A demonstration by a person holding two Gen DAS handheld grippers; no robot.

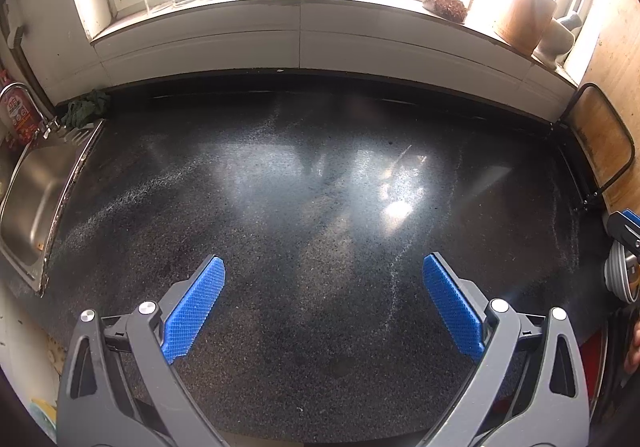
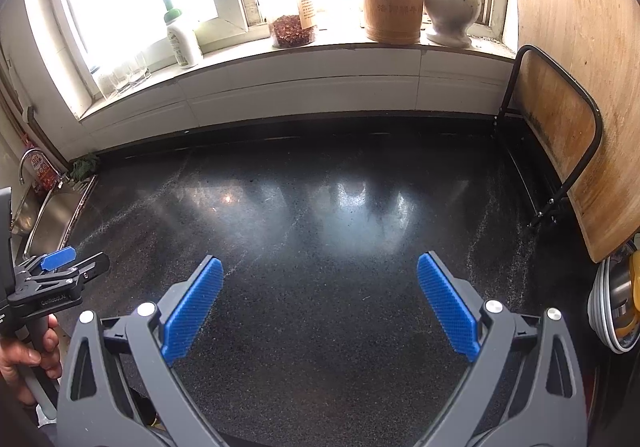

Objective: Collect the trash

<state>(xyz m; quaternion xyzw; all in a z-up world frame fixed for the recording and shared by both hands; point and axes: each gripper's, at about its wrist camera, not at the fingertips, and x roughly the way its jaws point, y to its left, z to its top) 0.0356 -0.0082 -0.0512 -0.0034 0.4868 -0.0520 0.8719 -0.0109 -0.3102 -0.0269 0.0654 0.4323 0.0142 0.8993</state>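
Observation:
No trash shows on the dark speckled countertop (image 1: pixel 320 207) in either view. My left gripper (image 1: pixel 324 267) is open and empty above the counter's front part. My right gripper (image 2: pixel 320 267) is open and empty too, also above the counter (image 2: pixel 320 227). The left gripper also shows at the left edge of the right wrist view (image 2: pixel 60 271), held by a hand. A tip of the right gripper shows at the right edge of the left wrist view (image 1: pixel 626 231).
A steel sink (image 1: pixel 36 199) with a tap lies at the left. A green rag (image 1: pixel 86 109) sits at the back left corner. The windowsill holds a bottle (image 2: pixel 182 35), glasses, a jar, a wooden holder (image 2: pixel 394 3) and a mortar (image 2: pixel 450 17). A cutting board (image 2: pixel 560 127) leans at the right; stacked bowls (image 2: pixel 614 307) sit below it.

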